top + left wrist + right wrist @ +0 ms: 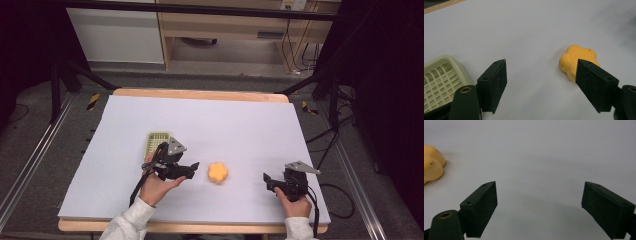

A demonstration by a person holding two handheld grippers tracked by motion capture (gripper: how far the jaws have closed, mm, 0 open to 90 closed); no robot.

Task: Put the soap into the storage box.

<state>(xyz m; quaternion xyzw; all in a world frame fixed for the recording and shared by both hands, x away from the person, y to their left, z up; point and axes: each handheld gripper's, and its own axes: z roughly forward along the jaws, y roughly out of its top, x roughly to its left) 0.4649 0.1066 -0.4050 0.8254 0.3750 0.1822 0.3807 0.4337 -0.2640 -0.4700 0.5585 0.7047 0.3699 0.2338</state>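
An orange flower-shaped soap [218,172] lies on the white table sheet near the front middle. My left gripper [192,167] is just left of it, open, jaws pointing at it. In the left gripper view the soap [577,60] sits ahead, partly behind the right jaw, while my left gripper [541,82] holds nothing. A pale green slatted soap dish [157,140] stands behind the left hand; the dish [441,80] also shows at lower left. My right gripper [267,180] is open at the front right, empty. In the right gripper view the soap [431,165] lies at the left edge, beyond my right gripper [539,206].
The white sheet [240,125] covers a wooden table [200,94]. Black frame legs [320,75] stand beyond the far corners. A light wood cabinet [225,25] is behind on the floor. Cables [330,200] trail off the right side.
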